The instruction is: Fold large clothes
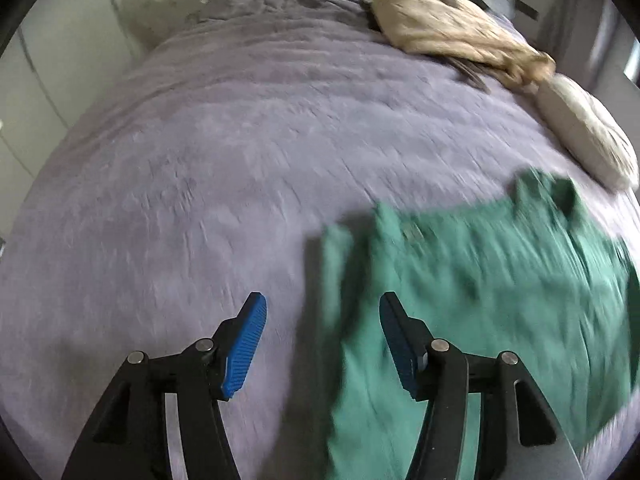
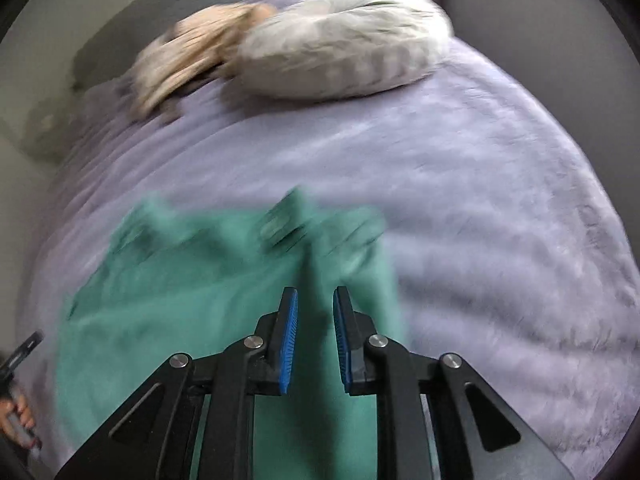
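I'm hovering my left gripper (image 1: 322, 312) wide open and empty over the lilac bedspread (image 1: 200, 160) just left of the green garment (image 1: 480, 272) lying flat there, while my right gripper (image 2: 316, 300) is hanging narrowly parted above it, gripping nothing.

my green garment (image 1: 480, 280) is smeared by motion blur in both wrist views, its near end cut off by the bottom edge. toward the bed's (image 1: 200, 160) far edge, the beige heap (image 2: 188, 56) and pale pillow (image 2: 340, 44) blur too. my hand (image 2: 18, 416) is mostly cropped
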